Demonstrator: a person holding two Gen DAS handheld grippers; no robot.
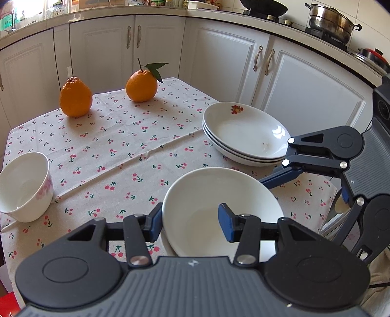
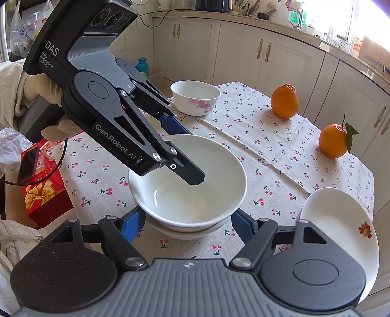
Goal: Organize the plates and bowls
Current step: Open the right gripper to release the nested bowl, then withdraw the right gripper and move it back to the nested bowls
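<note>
A plain white bowl [image 1: 219, 207] [image 2: 187, 180] sits nested in a second white bowl [image 2: 185, 232] on the cherry-print tablecloth. My left gripper [image 1: 192, 224] [image 2: 181, 151] straddles the top bowl's rim, one finger inside and one outside; the jaws look open around it. My right gripper [image 2: 187, 224] [image 1: 314, 180] is open, its blue pads on either side of the lower bowl without touching. A stack of three white plates [image 1: 243, 136] [image 2: 341, 231] lies to the right. A flowered bowl [image 1: 24, 187] [image 2: 195, 100] stands apart at the far left.
Two oranges [image 1: 75, 97] [image 1: 141, 85] sit at the table's far side. A red gift box [image 2: 43, 192] stands off the table edge. White kitchen cabinets [image 1: 219, 61] surround the table, with pots [image 1: 329, 22] on the counter.
</note>
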